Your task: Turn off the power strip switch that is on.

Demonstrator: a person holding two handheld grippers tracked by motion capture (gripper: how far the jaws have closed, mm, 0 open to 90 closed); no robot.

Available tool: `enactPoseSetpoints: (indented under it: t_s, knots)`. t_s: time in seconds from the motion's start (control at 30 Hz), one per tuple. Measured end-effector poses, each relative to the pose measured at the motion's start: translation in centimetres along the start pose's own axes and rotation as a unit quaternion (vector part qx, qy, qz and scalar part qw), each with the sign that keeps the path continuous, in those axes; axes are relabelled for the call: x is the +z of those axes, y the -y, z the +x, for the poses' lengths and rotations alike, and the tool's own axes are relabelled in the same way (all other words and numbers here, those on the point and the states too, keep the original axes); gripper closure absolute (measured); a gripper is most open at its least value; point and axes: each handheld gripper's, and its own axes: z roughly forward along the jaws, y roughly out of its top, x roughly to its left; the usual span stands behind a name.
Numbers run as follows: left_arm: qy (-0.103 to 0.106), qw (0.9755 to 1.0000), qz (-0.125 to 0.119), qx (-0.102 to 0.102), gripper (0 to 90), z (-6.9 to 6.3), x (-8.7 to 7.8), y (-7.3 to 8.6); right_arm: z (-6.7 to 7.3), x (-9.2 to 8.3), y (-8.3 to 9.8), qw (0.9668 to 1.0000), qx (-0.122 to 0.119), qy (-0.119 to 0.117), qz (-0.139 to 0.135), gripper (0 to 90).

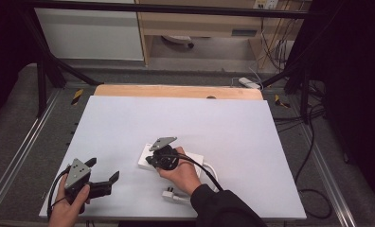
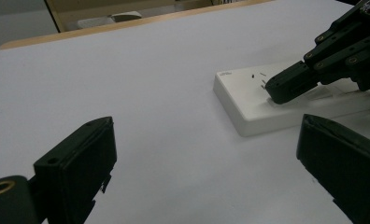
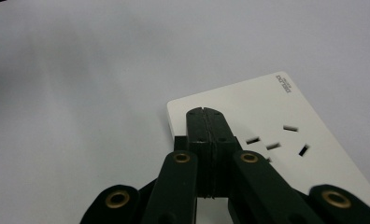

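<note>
A white power strip lies flat near the middle of the white table. My right gripper is shut with nothing between its jaws, and its joined tips rest on the strip's top near one end. In the right gripper view the closed tips sit just short of the slotted socket holes on the strip. The left gripper view shows the strip with the right gripper touching it. My left gripper stands open at the table's front left, apart from the strip, with bare table between its jaws.
The strip's white cord runs to a white plug lying near the front edge, beside the sleeve. A black cable trails from the right gripper. A wooden board edge borders the table's far side. Loose cables lie on the floor at right.
</note>
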Motion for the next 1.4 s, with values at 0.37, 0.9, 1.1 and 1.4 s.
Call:
enactPoseSetpoints:
  t_s: [0.37,0.9,1.1,1.4]
  knots:
    - [0.001,1.0000,0.001,-0.002,4.8,-0.04,0.03,0.02,-0.01,0.03,0.01,1.0000,0.002,-0.001,-0.001,90.0]
    - [0.000,1.0000,0.001,0.000,4.8,-0.01,0.02,0.03,0.00,0.12,0.03,1.0000,0.005,-0.002,0.001,90.0]
    - [0.000,1.0000,0.001,0.000,4.8,0.01,0.02,0.03,0.01,0.26,0.07,1.0000,0.004,-0.002,0.003,90.0]
    - [0.000,1.0000,0.000,-0.002,4.8,0.01,0.02,0.04,0.12,0.28,0.03,1.0000,0.002,0.000,0.003,90.0]
